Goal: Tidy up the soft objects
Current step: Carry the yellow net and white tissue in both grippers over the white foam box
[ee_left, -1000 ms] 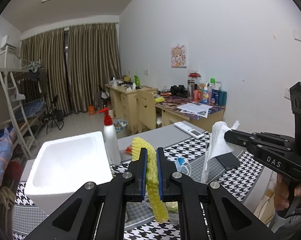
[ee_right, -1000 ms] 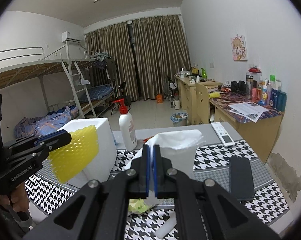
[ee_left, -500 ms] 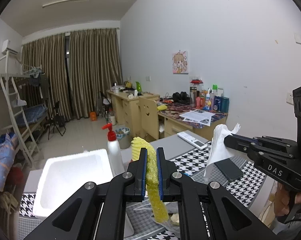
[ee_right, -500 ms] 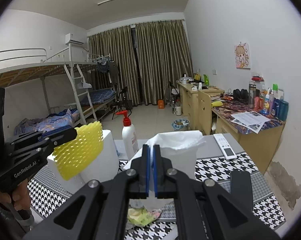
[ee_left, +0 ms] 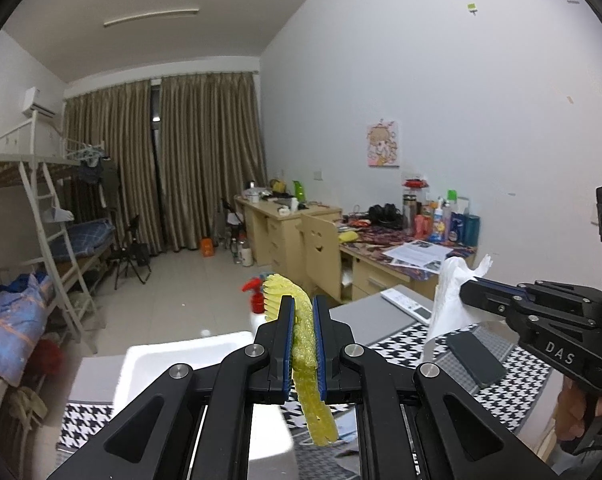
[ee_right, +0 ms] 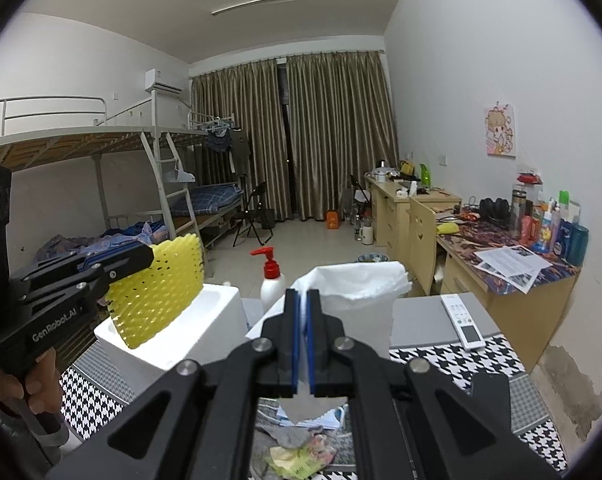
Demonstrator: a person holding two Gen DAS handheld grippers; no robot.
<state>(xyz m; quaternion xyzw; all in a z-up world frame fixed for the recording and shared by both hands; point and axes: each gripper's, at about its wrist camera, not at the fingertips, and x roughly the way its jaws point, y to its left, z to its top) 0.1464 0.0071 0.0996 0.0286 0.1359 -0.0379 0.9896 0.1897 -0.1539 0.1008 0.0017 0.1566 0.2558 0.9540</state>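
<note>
The left gripper (ee_left: 301,344) is clamped on a yellow foam net (ee_left: 307,354) held above the white foam box (ee_right: 217,312), its long axis running lengthwise between the fingers. Right of the box, the right gripper (ee_right: 301,344) pinches a white plastic bag (ee_right: 361,292) hanging upright.

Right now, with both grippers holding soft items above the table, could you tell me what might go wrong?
The yellow foam net is pinched only at one edge by the left gripper, so it may slip out. The white plastic bag in the right gripper hangs loose and could snag the pump bottle beside the white foam box.
</note>
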